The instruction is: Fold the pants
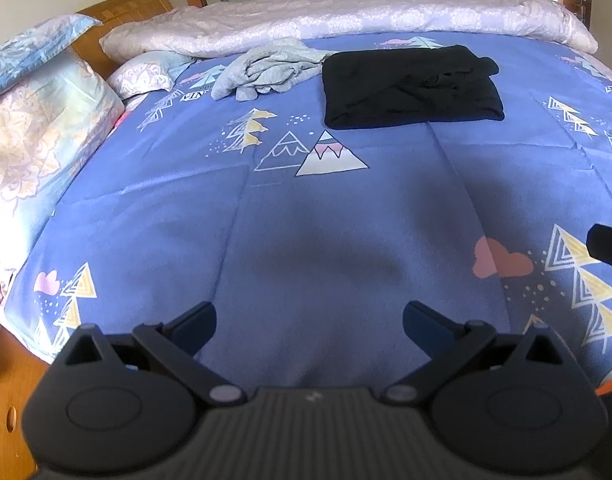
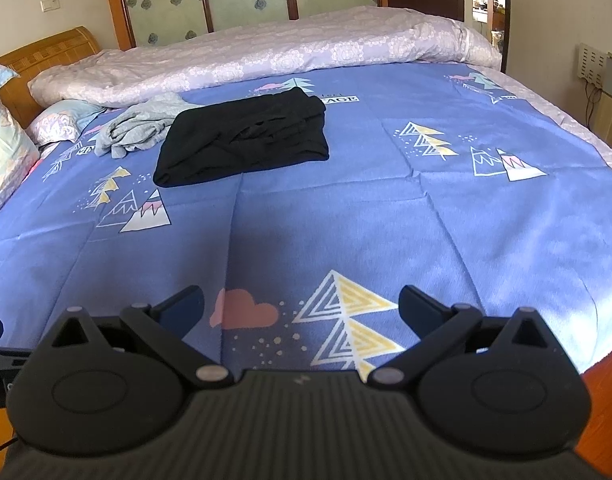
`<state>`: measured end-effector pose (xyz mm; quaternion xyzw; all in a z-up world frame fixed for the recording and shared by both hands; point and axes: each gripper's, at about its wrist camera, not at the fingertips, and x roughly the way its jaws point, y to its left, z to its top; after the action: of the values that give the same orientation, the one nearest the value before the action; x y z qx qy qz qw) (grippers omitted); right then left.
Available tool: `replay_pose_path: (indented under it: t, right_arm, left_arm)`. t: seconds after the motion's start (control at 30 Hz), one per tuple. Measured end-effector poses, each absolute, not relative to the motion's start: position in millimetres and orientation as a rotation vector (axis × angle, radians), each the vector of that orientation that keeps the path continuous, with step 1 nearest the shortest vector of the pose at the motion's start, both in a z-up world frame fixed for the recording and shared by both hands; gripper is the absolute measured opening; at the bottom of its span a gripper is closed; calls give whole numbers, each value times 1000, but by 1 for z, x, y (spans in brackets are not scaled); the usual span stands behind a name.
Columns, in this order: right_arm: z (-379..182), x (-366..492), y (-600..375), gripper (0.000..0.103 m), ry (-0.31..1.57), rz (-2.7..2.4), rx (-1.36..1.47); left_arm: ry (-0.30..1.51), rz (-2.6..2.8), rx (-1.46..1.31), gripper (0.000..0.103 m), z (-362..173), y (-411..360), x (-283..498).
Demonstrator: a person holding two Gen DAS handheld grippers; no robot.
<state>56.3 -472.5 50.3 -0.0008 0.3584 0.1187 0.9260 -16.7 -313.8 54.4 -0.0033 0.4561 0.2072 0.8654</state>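
Showing right tongs [image 1: 610,246] cropped, pants [image 1: 412,86] folded

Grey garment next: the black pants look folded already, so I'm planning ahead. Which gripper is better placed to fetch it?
Left, probably. The crumpled grey garment lies left of the folded black pants, toward the pillows. The left gripper and right gripper are both open and empty, but the right would cross the pants.

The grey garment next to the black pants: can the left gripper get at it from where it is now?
Probably yes. The left gripper is open and empty, and only bare blue sheet lies between it and the crumpled grey garment. The folded black pants sit to one side, not in its path.
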Motion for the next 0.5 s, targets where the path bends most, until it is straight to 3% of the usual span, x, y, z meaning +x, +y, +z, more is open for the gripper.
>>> replay_pose_path:
  t: [0.5]
  right_arm:
    - [48, 56, -472, 103, 742, 250, -4]
  left_arm:
    - [973, 428, 2, 103, 50, -316, -19]
